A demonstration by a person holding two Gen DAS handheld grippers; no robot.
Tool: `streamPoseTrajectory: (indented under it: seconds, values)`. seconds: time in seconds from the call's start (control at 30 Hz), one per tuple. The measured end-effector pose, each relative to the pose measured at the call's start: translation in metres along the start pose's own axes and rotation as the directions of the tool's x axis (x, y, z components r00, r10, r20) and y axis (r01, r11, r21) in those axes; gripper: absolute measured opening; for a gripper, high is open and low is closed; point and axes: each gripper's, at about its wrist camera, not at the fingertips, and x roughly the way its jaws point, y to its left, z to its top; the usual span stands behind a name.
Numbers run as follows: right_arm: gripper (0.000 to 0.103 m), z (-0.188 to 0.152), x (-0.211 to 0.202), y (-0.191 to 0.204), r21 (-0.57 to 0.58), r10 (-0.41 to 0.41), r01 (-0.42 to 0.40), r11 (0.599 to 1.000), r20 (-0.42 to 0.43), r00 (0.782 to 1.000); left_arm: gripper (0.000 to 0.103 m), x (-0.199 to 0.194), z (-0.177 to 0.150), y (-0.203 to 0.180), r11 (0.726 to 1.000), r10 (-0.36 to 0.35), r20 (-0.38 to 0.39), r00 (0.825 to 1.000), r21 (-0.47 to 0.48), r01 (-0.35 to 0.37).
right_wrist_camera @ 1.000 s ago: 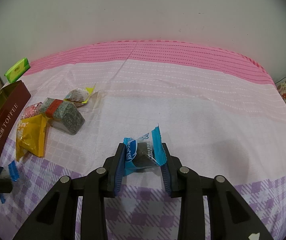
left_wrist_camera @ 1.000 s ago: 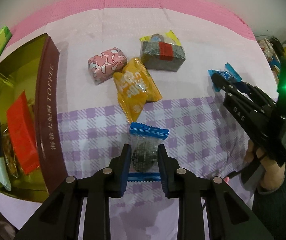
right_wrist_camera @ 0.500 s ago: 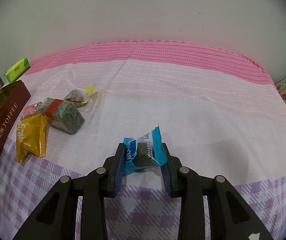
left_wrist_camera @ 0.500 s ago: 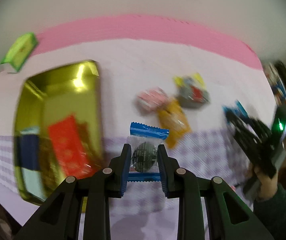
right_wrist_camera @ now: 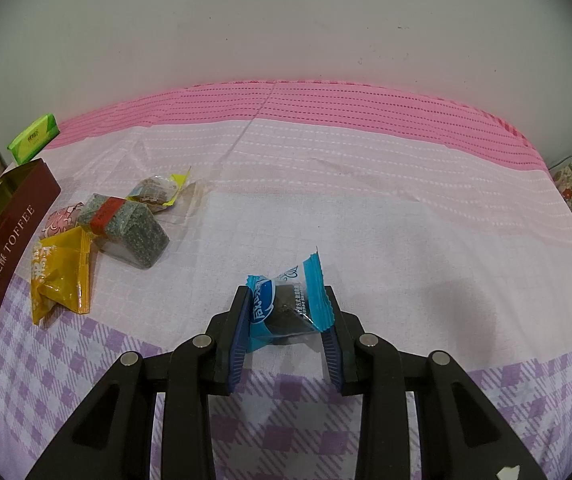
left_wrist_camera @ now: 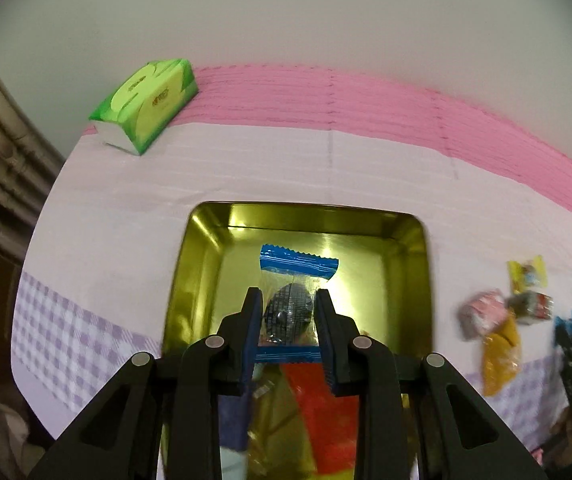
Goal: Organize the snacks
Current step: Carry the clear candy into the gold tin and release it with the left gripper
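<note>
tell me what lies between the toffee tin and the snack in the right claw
A loose pile of snacks on the cloth, seen in the right wrist view, between the toffee tin and the held snack.

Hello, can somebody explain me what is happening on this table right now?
A person is sorting snacks into a gold tin. The left gripper holds a blue-ended candy above the tin. The right gripper grips a blue snack packet over the tablecloth. Four other snacks, among them a yellow packet, lie beside the tin.

I work in what looks like a home: a counter under a pink and lilac checked tablecloth (right_wrist_camera: 366, 216) against a plain wall, a green tissue pack (left_wrist_camera: 145, 104), a toffee tin (right_wrist_camera: 5, 248).
</note>
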Motion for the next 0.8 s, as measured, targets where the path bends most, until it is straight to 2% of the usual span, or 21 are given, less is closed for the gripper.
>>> streamPoseTrajectory:
  seconds: [0.3,0.53,0.8]
  values:
    - [0.031,0.000,0.000,0.000,-0.002,-0.002,0.002,1.000,-0.001,1.000,0.027,0.046,0.001,0.005,0.999,0.031,-0.066,0.997,0.012,-0.030]
    - [0.031,0.000,0.000,-0.001,-0.003,-0.001,0.001,1.000,-0.001,1.000,0.028,0.057,0.005,0.007,0.998,0.064,-0.083,0.995,0.033,-0.062]
    - [0.031,0.000,0.000,0.000,-0.005,-0.003,0.003,1.000,-0.001,1.000,0.028,0.063,0.003,0.009,0.997,0.071,-0.103,0.992,0.039,-0.068]
